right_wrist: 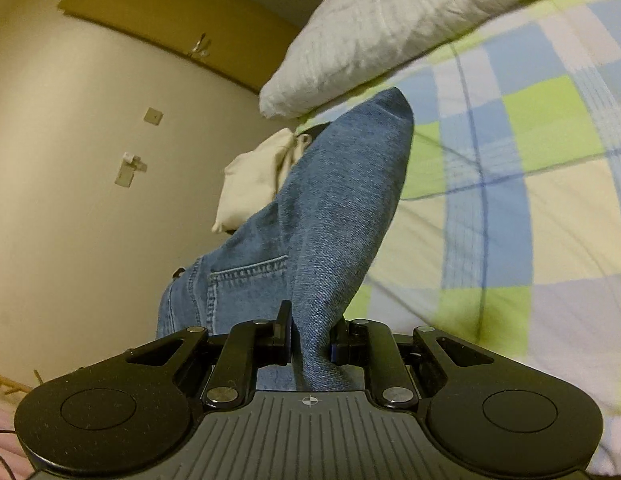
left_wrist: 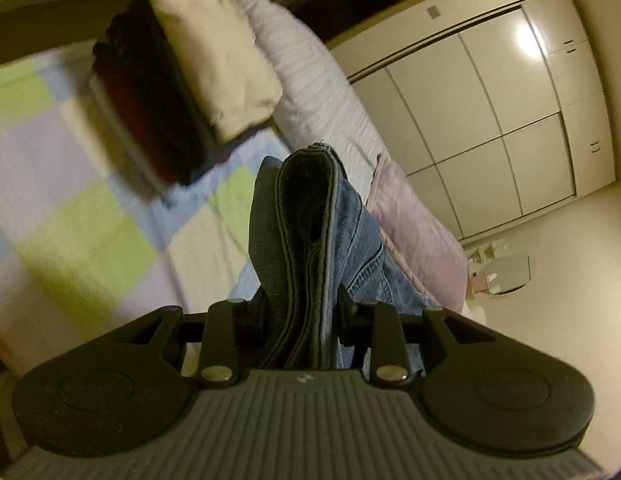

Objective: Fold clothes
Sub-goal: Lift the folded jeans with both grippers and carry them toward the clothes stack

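Blue jeans (left_wrist: pixel 310 232) stand folded in thick layers between the fingers of my left gripper (left_wrist: pixel 300 312), which is shut on them, raised over the checked bedspread (left_wrist: pixel 90 232). In the right wrist view the same jeans (right_wrist: pixel 334 216) rise as a fold of denim with a stitched pocket at its left. My right gripper (right_wrist: pixel 310 340) is shut on that fold. A stack of folded clothes (left_wrist: pixel 158 92), dark and red with a cream piece on top, lies on the bed beyond the left gripper. That cream piece (right_wrist: pixel 254 184) shows behind the denim in the right wrist view.
A white ribbed pillow (left_wrist: pixel 310 80) and a pink one (left_wrist: pixel 418 240) lie along the bed's edge. A pale wardrobe (left_wrist: pixel 490 112) fills the far wall. In the right wrist view the white pillow (right_wrist: pixel 390 32) lies above the bedspread (right_wrist: pixel 530 200), with a wooden door (right_wrist: pixel 182 16) behind.
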The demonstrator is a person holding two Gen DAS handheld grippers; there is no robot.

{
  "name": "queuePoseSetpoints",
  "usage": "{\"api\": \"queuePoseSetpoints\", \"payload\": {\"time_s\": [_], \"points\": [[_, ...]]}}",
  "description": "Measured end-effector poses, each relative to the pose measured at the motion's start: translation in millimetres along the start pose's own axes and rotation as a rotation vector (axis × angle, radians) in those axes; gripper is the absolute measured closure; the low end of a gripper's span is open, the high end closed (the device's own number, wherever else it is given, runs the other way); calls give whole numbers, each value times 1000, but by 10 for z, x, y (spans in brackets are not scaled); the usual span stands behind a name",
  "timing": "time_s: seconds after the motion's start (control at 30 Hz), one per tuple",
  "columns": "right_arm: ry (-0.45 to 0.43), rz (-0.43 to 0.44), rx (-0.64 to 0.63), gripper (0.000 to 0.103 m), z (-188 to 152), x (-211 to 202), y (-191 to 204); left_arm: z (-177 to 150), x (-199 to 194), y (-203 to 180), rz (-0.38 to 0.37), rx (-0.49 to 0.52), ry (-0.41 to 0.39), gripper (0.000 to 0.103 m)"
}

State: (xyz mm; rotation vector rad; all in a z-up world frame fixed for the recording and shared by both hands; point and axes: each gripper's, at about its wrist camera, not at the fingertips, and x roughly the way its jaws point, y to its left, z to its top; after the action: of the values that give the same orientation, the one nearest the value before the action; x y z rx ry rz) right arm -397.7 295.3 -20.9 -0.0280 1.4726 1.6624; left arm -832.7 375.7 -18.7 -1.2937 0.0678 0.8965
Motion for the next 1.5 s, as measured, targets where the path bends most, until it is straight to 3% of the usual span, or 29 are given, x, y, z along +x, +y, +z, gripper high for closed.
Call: {"api": "queuePoseSetpoints", "payload": {"time_s": [0.2,0.33,0.5,0.7,0.87,1.27,1.5], "points": [[-69,31,10,88,219,532,522,994,41,148,-52,65,3,78],[-136,61,45,88,515,1006,891,1877,148,265,-87,118,31,78],[-221,97,89,88,886,1597,1352,2943,279,149,-133,207,28,77],[-274,149,154,88,1470,2211,1666,3847,554,78,-182,252,12,77],[-226,120,191,88,1747,2584,1598,4077,852,403,-163,201,55,77],[-128,9,304,88,1694,3202,1073,4206,1606,1187,-82,94,171,77],[-150,-38,305,88,1653,3408,773,4247,1872,1426,-60,164,204,75]]}}
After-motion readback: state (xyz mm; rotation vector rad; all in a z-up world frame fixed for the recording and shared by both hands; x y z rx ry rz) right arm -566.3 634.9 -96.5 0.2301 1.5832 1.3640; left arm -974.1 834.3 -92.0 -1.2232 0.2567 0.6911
